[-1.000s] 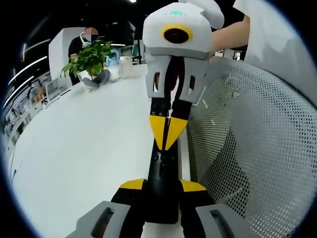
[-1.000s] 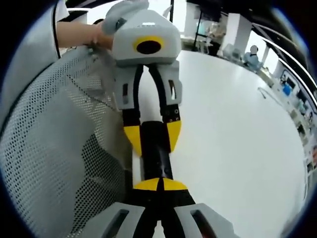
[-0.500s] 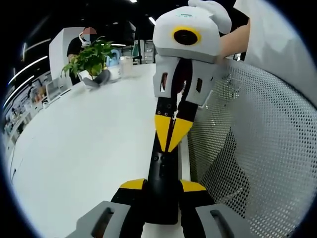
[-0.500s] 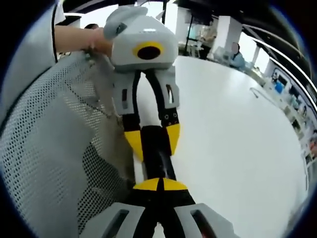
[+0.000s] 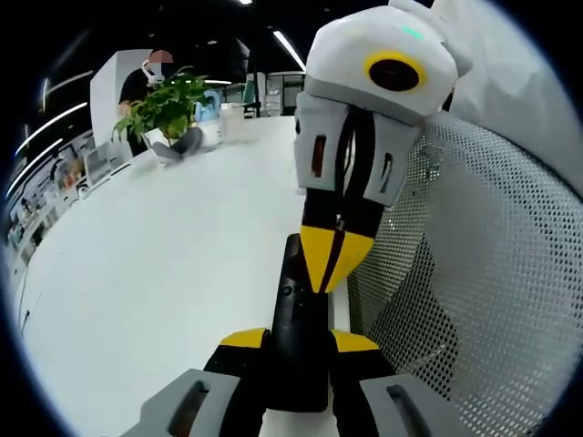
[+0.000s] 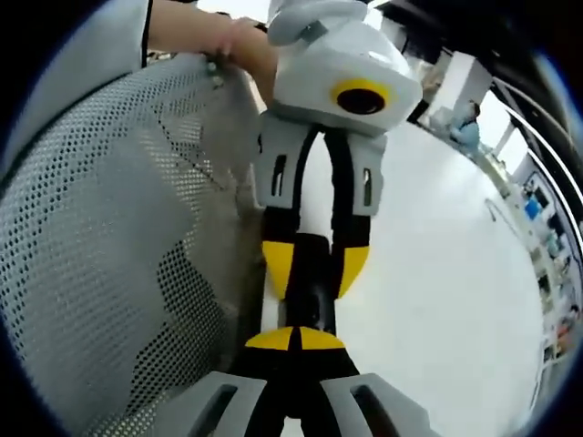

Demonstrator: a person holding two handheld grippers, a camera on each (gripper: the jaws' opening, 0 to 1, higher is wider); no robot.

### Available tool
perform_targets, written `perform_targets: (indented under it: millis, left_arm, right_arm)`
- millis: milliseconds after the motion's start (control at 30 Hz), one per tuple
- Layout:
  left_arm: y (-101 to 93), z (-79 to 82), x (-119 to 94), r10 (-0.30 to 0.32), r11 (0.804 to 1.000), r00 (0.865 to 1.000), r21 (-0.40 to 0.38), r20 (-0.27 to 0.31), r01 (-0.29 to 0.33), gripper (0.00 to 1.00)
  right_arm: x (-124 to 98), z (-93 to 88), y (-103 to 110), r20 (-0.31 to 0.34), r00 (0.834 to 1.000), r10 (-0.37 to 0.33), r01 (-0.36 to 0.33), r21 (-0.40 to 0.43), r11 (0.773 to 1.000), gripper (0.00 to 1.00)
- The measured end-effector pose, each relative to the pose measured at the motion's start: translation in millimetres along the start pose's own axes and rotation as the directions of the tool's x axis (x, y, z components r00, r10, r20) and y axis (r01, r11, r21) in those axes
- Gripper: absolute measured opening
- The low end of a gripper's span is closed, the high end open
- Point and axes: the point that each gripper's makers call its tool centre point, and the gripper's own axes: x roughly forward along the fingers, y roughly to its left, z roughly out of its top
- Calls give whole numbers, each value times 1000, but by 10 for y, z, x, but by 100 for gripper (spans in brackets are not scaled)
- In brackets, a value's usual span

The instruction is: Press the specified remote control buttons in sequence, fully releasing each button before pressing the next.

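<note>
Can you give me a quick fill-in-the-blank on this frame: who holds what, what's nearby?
The left gripper is shut on the black ____.
The right gripper has its yellow tips ____ together over the remote control.
Beside the remote stands a white ____ chair back.
A potted ____ sits far across the table.

Missing: remote control; closed; mesh; plant

My left hand-held gripper (image 5: 298,350) has yellow pads with a dull, rubbery look, clamped on the matt black plastic remote control (image 5: 297,319). My right hand-held gripper (image 5: 330,278) wears a smooth white plastic shell with a soft sheen. The worktop (image 5: 155,264) is smooth, glossy white; beside it stands a perforated white mesh chair back (image 5: 474,264).
</note>
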Motion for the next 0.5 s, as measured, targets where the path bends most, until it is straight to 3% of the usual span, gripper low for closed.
perform_targets:
  millis: [500]
  left_arm:
    - [-6, -4, 4, -2, 1000, 1000, 3, -3, 2, 25]
  right_arm:
    - [20, -2, 19, -39, 999, 21, -24, -77, 997, 0]
